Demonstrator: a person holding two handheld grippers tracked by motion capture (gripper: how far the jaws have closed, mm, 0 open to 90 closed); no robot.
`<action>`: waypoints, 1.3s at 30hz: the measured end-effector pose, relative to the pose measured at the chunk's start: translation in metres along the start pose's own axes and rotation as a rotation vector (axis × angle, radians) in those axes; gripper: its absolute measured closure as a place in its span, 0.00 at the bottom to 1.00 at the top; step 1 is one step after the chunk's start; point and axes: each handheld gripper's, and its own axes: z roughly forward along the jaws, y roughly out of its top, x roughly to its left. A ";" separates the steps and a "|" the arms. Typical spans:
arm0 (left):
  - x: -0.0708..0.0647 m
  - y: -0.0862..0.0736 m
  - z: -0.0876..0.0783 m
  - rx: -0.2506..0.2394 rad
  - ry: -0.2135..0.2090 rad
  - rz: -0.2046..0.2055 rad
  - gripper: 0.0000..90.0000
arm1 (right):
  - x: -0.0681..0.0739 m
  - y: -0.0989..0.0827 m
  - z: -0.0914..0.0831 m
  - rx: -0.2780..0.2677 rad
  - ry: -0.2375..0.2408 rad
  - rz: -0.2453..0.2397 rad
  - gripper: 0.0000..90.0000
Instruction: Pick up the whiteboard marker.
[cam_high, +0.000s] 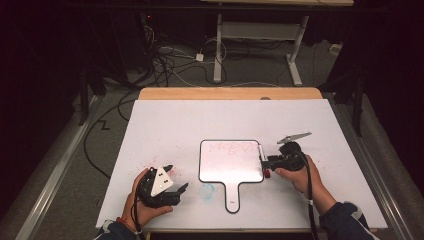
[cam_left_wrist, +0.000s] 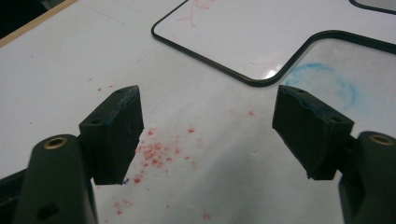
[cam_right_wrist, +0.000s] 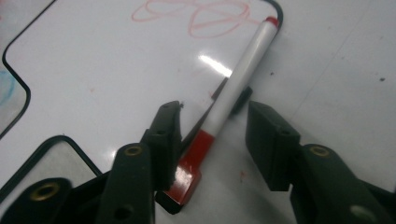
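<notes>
A small whiteboard (cam_high: 230, 162) with a black rim and a handle lies flat on the white table; a red scribble (cam_right_wrist: 196, 14) runs along its top. A white marker (cam_right_wrist: 243, 79) with a red cap lies along the board's right edge (cam_high: 260, 154). My right gripper (cam_right_wrist: 212, 121) straddles the marker near its red end, jaws partly apart, with a gap still showing at the right pad. In the high view that gripper (cam_high: 265, 162) sits at the board's right side. My left gripper (cam_high: 178, 176) rests open over the table left of the handle, nothing between its jaws (cam_left_wrist: 208, 116).
A blue chalky smudge (cam_left_wrist: 322, 81) marks the table beside the handle, and red specks (cam_left_wrist: 154, 154) lie under the left jaws. The table's wooden far edge (cam_high: 230, 93) is at the back; cables (cam_high: 165, 65) and a desk frame (cam_high: 260, 45) are on the floor beyond.
</notes>
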 end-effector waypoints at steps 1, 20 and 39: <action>0.000 0.000 0.000 0.000 0.000 0.000 0.26 | -0.001 0.000 0.001 0.004 -0.003 0.014 0.69; -0.001 0.008 0.004 -0.026 -0.053 -0.043 0.26 | 0.006 0.001 -0.002 -0.040 -0.046 -0.091 0.91; -0.014 0.120 0.058 -0.246 -0.266 -0.176 0.37 | 0.069 0.006 -0.035 -0.384 0.051 -0.316 0.91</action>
